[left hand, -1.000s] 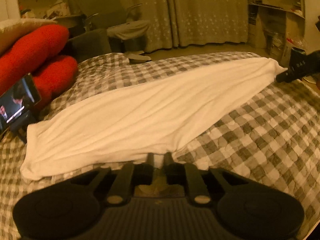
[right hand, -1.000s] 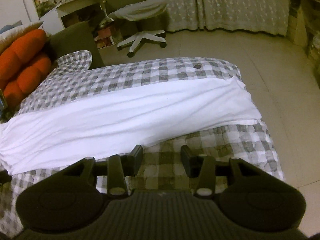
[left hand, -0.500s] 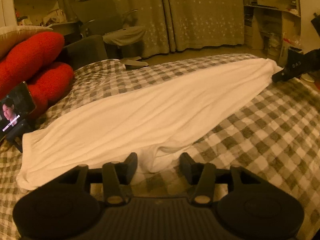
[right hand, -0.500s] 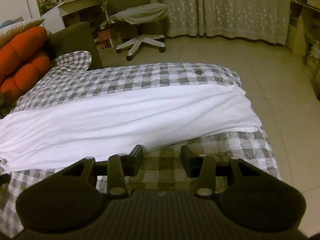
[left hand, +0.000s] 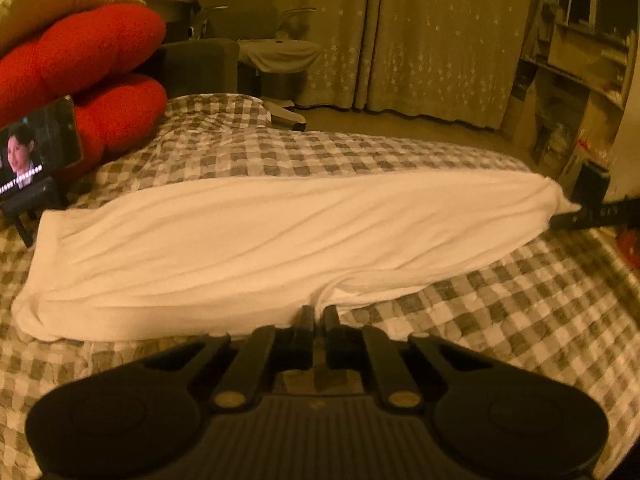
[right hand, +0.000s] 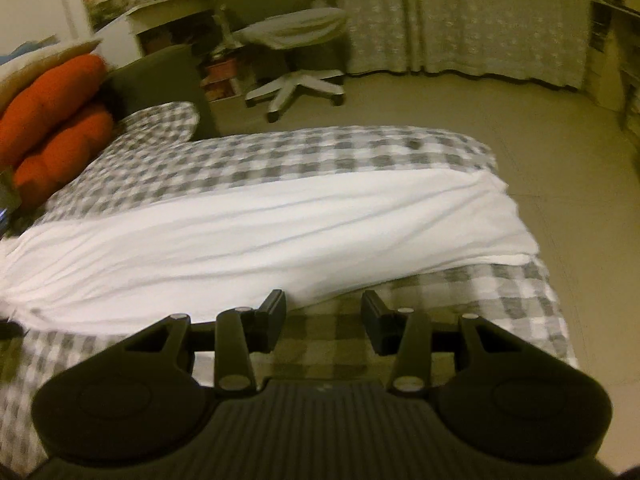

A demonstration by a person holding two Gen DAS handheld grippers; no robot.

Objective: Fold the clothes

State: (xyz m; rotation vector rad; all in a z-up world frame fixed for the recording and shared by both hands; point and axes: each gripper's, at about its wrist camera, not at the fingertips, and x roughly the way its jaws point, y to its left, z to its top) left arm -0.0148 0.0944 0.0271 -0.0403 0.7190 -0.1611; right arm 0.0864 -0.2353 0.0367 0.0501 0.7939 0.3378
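Now the left gripper [left hand: 319, 314] is pinched closed on the near edge of the white cloth [left hand: 280, 236], which lies stretched across the checked bedspread [left hand: 500, 320]. Meanwhile the right gripper [right hand: 323, 312] hovers half open, empty, just before the cloth's edge.

The left gripper [left hand: 318, 316] points forward and downward. Its fingers [left hand: 305, 320] are drawn together, pinching a fold at the near edge of the white garment [left hand: 280, 232]. The right gripper [right hand: 323, 316] also points forward and downward. Its fingers [right hand: 274, 308] stand apart with nothing between them, poised just short of the garment's near edge.
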